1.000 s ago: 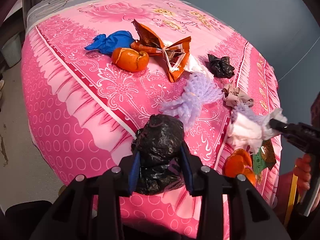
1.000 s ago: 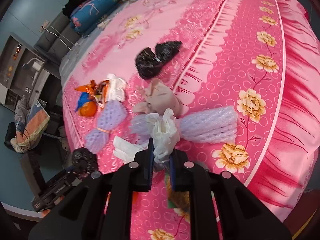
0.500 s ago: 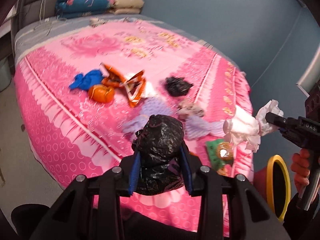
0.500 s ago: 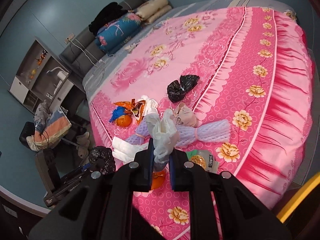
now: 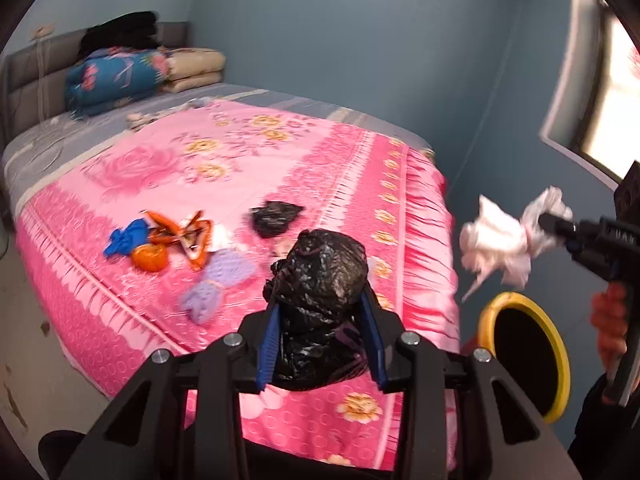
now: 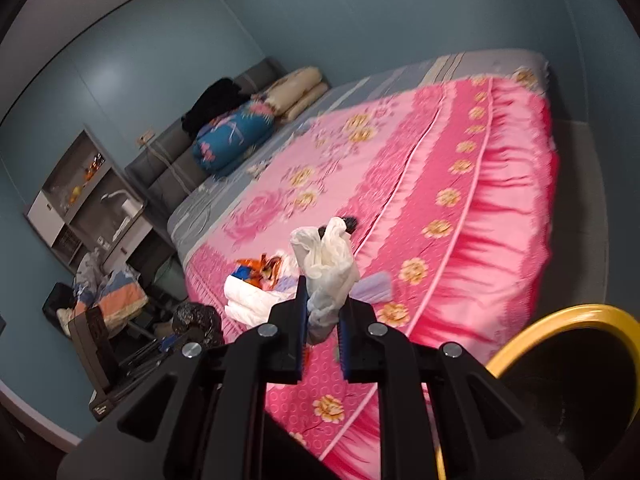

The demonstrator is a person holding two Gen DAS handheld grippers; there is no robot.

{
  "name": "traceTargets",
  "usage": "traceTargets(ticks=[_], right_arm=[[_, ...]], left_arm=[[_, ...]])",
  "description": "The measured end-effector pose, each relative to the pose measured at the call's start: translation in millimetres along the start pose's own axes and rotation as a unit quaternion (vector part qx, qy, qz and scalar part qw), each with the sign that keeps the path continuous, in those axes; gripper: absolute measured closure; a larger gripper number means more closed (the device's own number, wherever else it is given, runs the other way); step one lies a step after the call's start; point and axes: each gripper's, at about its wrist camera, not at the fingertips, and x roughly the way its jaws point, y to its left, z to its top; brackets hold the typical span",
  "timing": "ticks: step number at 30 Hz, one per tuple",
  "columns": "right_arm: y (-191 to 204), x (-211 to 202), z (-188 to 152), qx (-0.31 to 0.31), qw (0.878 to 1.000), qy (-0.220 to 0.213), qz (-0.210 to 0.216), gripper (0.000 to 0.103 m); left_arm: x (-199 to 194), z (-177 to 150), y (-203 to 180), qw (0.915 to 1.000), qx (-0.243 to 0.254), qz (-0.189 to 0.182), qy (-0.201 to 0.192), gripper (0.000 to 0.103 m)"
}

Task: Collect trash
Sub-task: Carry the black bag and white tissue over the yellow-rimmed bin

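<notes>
Both hands have lifted off the bed: left gripper (image 5: 322,322) clamps the black bag (image 5: 320,284), right gripper (image 6: 323,322) pinches white plastic (image 6: 326,272), the bin (image 6: 560,322) now just beside its fingers.

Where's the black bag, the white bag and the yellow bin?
black bag (image 5: 320,276), left wrist view, crumpled top
white bag (image 6: 330,268), right wrist view, middle of bunch
yellow bin (image 5: 558,344), left wrist view, rim

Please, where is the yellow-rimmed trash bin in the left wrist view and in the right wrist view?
Left wrist view: the yellow-rimmed bin is at lower right, beside the bed's foot corner.
Right wrist view: bin at the bottom right corner, partly cut off.
Shared landmark: the blue floral bedding roll at the headboard.
</notes>
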Motion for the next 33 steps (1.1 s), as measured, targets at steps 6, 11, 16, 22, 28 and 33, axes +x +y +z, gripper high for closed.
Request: traceTargets(ticks=[6, 11, 16, 22, 28, 33], right_arm=[[-18.2, -71.5, -0.2, 0.008, 0.996, -0.086, -0.038, 0.091], [-31.5, -119.1, -4.6, 0.023, 0.989, -0.134, -0.064, 0.091], [-37.8, -158.6, -10.4, 0.023, 0.977, -0.18, -0.112, 0.09], [-43.1, -188.9, -19.0, 0.019, 0.963, -0.208, -0.17, 0.09], [-52.1, -197.9, -23.1, 0.025, 0.948, -0.219, -0.231, 0.09], [-65.9, -194.2, -20.5, 0.038, 0.945, -0.211, -0.246, 0.09]], left_arm=[[-14.3, 3.5, -59.5, 0.9974, 0.049, -0.05, -0.016, 0.069], [-13.1, 5.7, -100.9, 0.9937, 0.06, -0.094, -0.006, 0.069], [-5.4, 3.0, -141.0, 0.9877, 0.078, -0.135, 0.008, 0.069], [6.0, -9.1, -193.8, 0.9768, 0.124, -0.172, 0.03, 0.069], [16.2, -23.3, -236.0, 0.9635, 0.152, -0.214, 0.051, 0.069], [32.1, -35.0, -247.0, 0.9576, 0.146, -0.236, 0.077, 0.069]])
